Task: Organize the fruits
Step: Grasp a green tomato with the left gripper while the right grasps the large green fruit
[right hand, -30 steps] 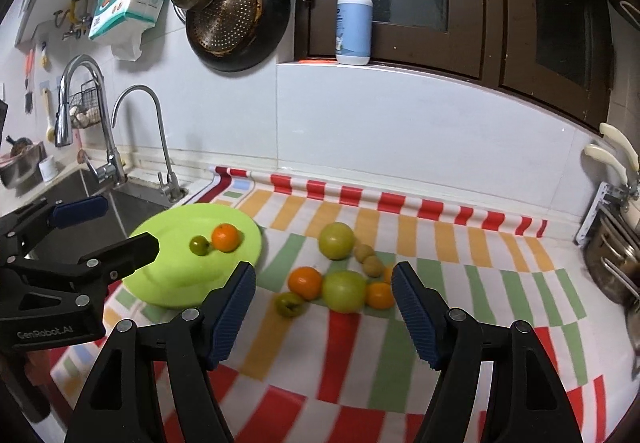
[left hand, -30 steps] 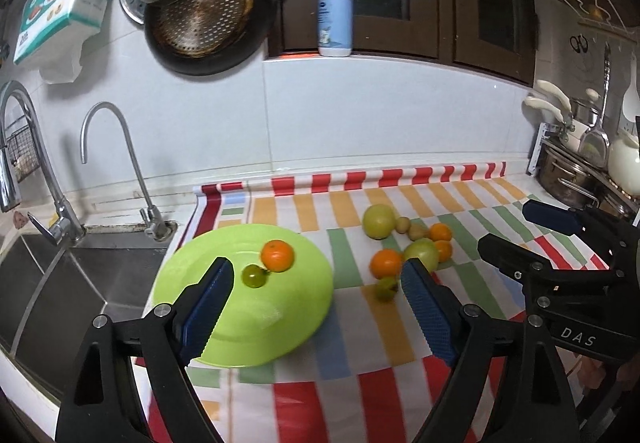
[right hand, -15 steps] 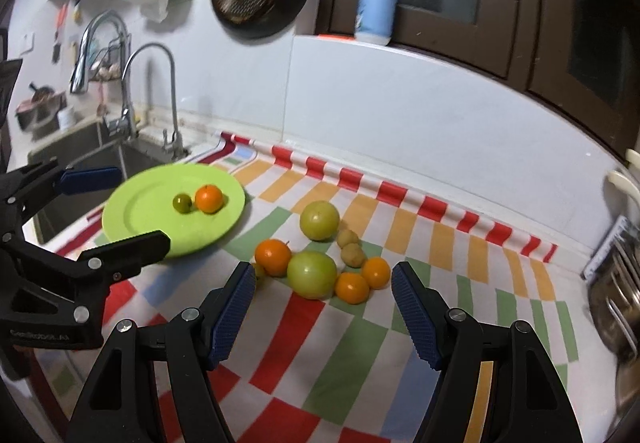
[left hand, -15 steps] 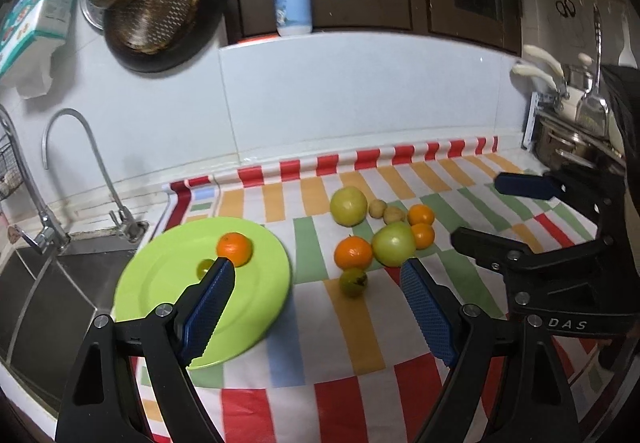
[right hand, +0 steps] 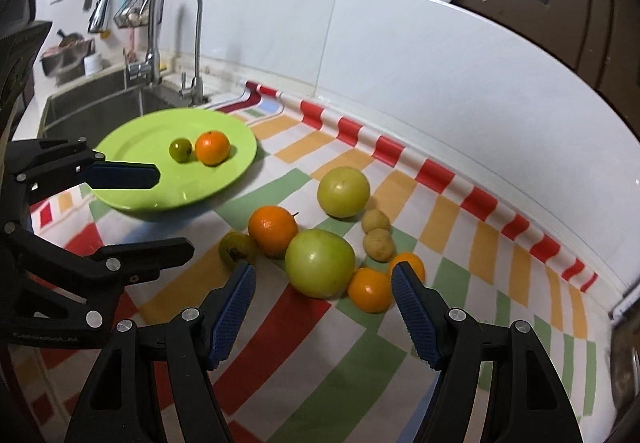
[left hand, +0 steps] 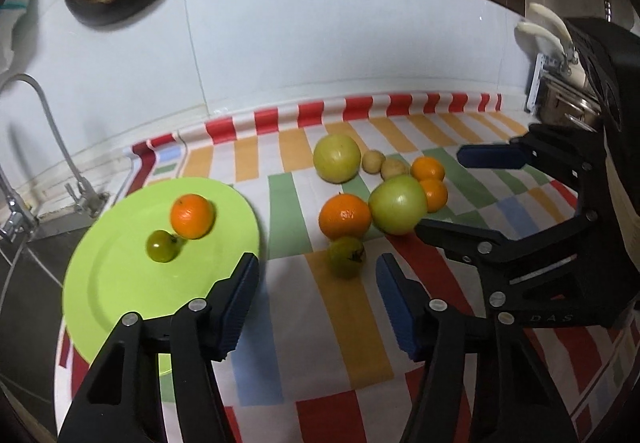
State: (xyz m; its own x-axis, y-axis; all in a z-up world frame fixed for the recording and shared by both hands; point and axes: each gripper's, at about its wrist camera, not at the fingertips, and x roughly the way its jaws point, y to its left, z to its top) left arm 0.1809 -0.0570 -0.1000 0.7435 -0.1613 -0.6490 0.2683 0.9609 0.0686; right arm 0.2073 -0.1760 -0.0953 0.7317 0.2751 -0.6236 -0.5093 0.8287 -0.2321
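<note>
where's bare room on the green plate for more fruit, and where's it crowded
The green plate is bare across its near half, below the orange and small green fruit. The striped cloth is crowded with clustered fruit around the big green one.

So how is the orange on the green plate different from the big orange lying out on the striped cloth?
The orange on the plate sits on the green plate beside a small green fruit; the big orange on the cloth lies on the striped cloth, pressed among other fruit. The cloth orange looks slightly larger, though it lies nearer the camera. It also lies close to both open grippers; the plate one lies farther off. Both are round and bright orange.
</note>
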